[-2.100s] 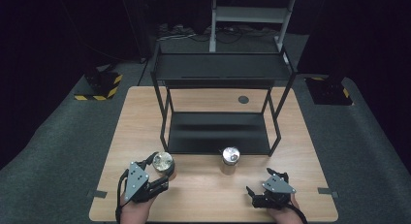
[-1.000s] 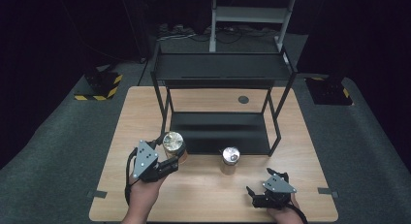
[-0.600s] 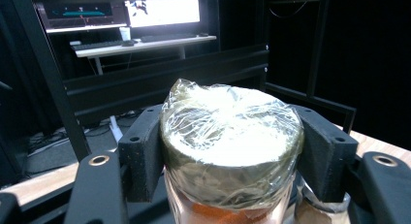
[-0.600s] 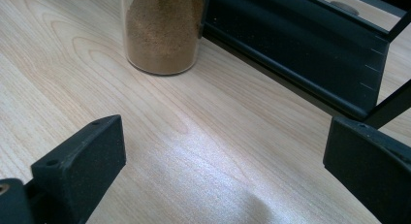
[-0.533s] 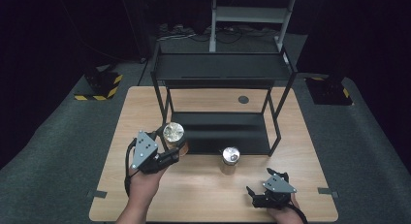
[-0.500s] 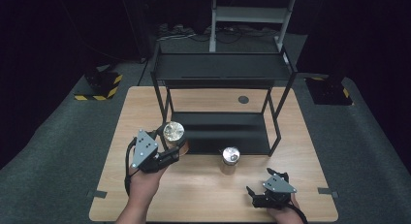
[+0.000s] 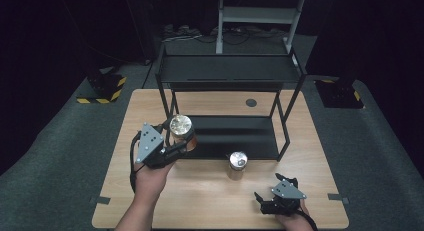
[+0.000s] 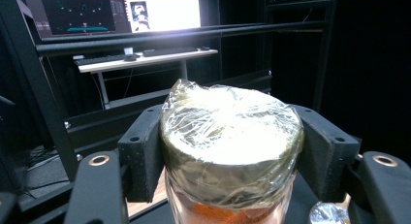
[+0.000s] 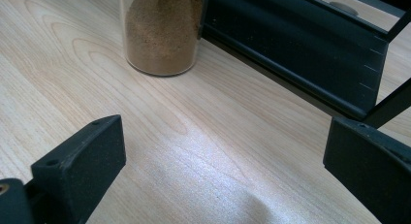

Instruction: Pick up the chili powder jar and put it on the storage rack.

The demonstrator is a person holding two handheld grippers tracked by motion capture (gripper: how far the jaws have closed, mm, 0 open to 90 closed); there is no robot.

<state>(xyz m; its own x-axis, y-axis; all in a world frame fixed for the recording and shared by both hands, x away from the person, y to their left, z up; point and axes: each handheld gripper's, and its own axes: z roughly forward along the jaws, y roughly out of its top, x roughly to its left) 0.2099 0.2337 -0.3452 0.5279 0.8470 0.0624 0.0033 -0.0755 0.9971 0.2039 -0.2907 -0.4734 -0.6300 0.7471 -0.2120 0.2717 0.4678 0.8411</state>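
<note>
My left claw [image 7: 172, 141] has carried the clear glass jar of orange powder with the plastic-wrapped lid [image 7: 181, 132] up off the desk [image 7: 210, 201] and forward to the front left corner of the black metal two-tier shelf rack [image 7: 230, 73]. Its jaws clamp the jar just under the lid. My right claw [image 7: 270, 201] rests on the desk, jaws wide apart; ahead of it stands a second glass jar of brown powder [image 9: 162, 32], just before the rack's lower shelf.

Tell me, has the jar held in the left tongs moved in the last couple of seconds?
Yes. The jar in the left tongs has travelled away from the person, from the table's near-left area up to the front-left leg of the black rack.
</note>
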